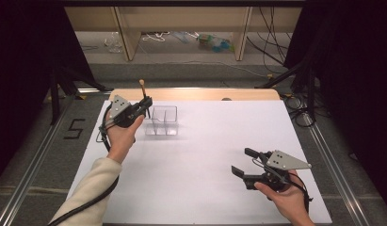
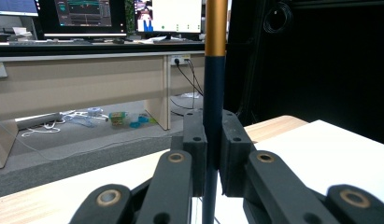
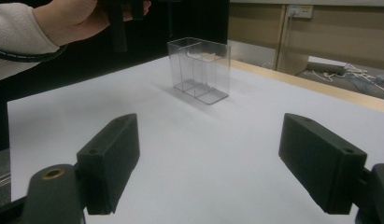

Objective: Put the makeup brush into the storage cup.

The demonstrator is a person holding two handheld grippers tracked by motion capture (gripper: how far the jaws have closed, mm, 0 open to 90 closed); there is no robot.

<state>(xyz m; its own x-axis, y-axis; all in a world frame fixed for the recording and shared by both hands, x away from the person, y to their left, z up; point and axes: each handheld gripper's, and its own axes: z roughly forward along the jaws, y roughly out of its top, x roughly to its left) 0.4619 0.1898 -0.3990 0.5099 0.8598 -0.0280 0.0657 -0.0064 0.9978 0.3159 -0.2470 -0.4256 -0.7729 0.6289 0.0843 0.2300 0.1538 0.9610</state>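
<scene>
from the high view, the left gripper [image 1: 145,104] holds a thin brush [image 1: 144,94] upright, just left of the clear divided box [image 1: 161,121] at the far left part of the white table [image 1: 205,188]. a dark "5" [image 1: 75,128] is marked on the floor left of the table. the right gripper [image 1: 241,162] hovers near the front right, jaws spread wide with nothing between them.

in the left gripper view, the jaws clamp the brush's dark blue shaft [image 2: 213,121], a gold band above it.

in the right gripper view, the wide jaws frame the clear box [image 3: 199,70] well ahead on the table.
</scene>
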